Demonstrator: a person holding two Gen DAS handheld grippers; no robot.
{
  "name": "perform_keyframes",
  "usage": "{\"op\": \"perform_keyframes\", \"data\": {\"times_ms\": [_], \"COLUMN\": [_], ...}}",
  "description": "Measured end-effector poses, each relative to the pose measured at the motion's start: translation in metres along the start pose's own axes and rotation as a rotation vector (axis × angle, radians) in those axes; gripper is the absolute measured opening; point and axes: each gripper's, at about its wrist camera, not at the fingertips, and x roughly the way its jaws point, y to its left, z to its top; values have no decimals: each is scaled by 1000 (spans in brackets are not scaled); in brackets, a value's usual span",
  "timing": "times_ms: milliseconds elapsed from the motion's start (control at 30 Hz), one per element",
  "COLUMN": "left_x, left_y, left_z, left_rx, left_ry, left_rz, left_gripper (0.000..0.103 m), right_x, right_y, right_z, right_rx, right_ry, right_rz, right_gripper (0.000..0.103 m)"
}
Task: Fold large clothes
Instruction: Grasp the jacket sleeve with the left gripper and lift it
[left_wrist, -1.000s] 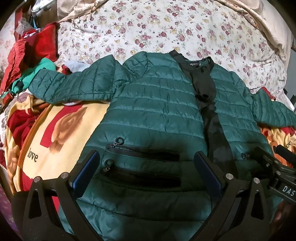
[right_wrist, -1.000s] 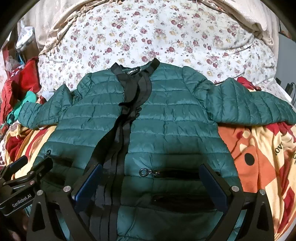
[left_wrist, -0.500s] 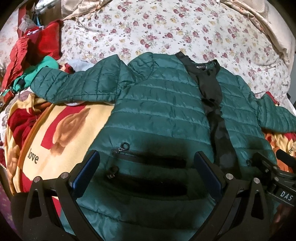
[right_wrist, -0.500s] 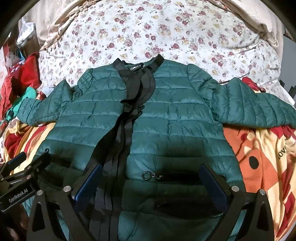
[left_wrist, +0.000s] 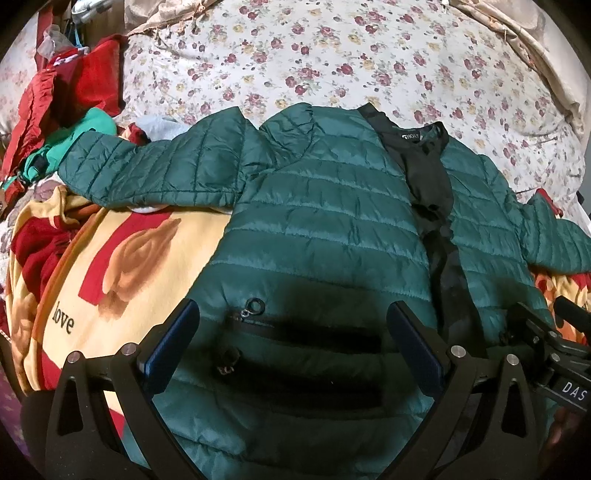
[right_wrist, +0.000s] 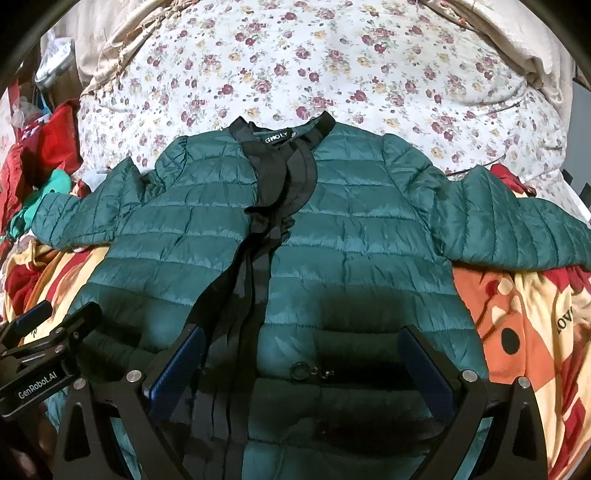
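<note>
A dark green quilted jacket (left_wrist: 325, 221) lies face up on the bed, front open, black lining and collar showing, both sleeves spread out sideways. It also fills the right wrist view (right_wrist: 369, 240). My left gripper (left_wrist: 293, 332) is open and empty over the jacket's lower left panel, above its zip pocket (left_wrist: 295, 328). My right gripper (right_wrist: 301, 358) is open and empty over the lower right panel by a zip pull ring (right_wrist: 300, 370). Each gripper shows at the edge of the other's view.
A floral bedsheet (left_wrist: 332, 55) covers the bed beyond the jacket. A yellow and red blanket (left_wrist: 110, 266) lies under the jacket's lower half, also on the right (right_wrist: 524, 332). Red and teal clothes (left_wrist: 66, 110) are heaped at the far left.
Both grippers have drawn back toward the jacket's hem, so the jacket sits lower and farther in both views. Both stay open and empty.
</note>
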Motion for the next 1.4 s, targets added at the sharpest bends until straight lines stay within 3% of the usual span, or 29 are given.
{"op": "perform_keyframes", "data": {"times_ms": [633,1400], "left_x": [15,51], "left_y": [13,75], "left_z": [28,90], "left_rx": [-17,-41], "left_ry": [-11,-46], "left_rz": [37,193], "left_gripper": [102,102], "right_x": [21,58], "right_y": [8,7], "right_z": [23,73], "right_rx": [6,35], "right_ry": [31,42], "right_rz": [61,109], "right_gripper": [103,103]}}
